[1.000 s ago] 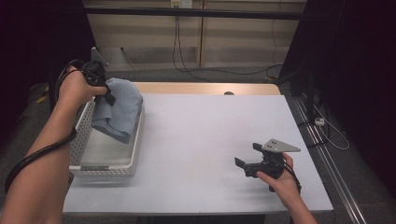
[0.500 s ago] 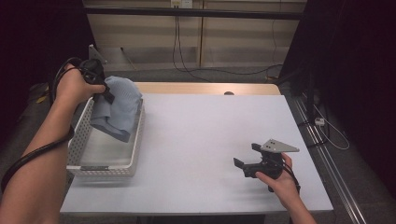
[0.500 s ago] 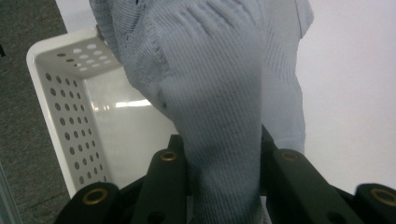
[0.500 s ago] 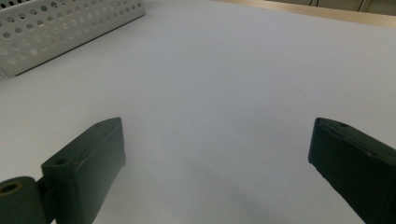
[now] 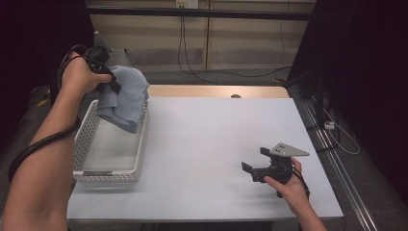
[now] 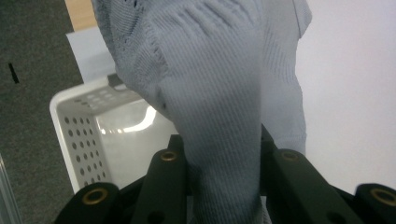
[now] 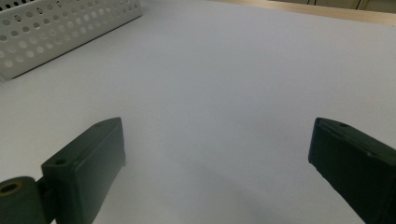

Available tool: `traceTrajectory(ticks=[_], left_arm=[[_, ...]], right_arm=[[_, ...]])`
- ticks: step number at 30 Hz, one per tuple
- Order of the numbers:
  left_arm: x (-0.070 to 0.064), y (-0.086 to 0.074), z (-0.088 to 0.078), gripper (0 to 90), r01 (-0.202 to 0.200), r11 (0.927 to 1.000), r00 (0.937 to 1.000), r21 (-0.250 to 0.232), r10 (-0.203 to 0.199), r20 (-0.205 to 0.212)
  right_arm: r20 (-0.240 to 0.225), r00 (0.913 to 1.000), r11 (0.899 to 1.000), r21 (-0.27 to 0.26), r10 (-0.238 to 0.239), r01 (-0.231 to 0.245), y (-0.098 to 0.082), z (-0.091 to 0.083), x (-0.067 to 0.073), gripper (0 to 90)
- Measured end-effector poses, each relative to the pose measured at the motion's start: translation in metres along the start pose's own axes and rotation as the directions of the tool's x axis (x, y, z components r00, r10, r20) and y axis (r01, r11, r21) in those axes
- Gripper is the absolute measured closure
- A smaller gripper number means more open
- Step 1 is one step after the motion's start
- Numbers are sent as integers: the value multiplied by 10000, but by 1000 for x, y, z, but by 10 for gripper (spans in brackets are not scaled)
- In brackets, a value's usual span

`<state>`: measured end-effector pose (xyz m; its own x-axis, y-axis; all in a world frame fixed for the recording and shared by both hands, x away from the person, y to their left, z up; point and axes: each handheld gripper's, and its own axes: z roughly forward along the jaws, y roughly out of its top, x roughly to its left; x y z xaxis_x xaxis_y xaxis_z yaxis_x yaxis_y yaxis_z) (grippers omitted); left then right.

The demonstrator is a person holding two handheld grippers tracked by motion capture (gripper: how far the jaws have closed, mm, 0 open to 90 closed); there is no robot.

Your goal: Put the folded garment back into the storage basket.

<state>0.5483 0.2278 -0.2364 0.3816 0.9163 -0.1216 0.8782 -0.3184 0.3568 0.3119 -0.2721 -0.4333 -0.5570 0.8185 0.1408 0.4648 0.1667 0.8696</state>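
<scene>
At upper left the left claw (image 5: 111, 83) grips the cloth (image 5: 126, 98) above the basket (image 5: 140, 154), not yet on the counter (image 5: 211, 144); the right claw (image 5: 254, 171) waits wide.

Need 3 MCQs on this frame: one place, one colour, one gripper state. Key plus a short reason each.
1. Where does the cloth hang?
A. over the basket's far end
B. flat on the table's middle
C. beside the right gripper

2. What colour is the cloth?
A. red
B. light blue-grey
C. black

3. How do the right gripper's jaws stand?
A. shut on the cloth
B. shut on the basket's rim
C. open, nothing between them

Key: 1 A, the left gripper holds it lifted there in the high view. 2 B, the knit looks pale blue-grey in the left gripper view. 3 C, the right gripper view shows bare tabletop between spread jaws.
</scene>
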Motion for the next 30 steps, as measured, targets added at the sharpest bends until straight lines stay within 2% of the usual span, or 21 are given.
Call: traceTrajectory(ticks=[3, 5, 10, 24, 30], left_arm=[[2, 3, 7, 743, -83, 10000, 10000, -11, 83, -24], [5, 2, 14, 744, 0, 10000, 10000, -17, 0, 12], [11, -5, 26, 743, 118, 9994, 9999, 318, -121, 82], [16, -28, 27, 743, 252, 9954, 9994, 924, -274, 229], [17, -36, 31, 743, 284, 9937, 9986, 1084, -331, 415]], right_arm=[[17, 10000, 10000, 16, 35, -35, 0, 1, -1, 38], [13, 10000, 10000, 63, 60, -60, -1, 2, -2, 38], [19, 10000, 10000, 72, 55, -55, -1, 1, -1, 38], [-76, 9999, 9999, 55, -131, 131, 0, 1, 6, 38], [-127, 9998, 9999, 54, -151, 151, 0, 2, 7, 38]])
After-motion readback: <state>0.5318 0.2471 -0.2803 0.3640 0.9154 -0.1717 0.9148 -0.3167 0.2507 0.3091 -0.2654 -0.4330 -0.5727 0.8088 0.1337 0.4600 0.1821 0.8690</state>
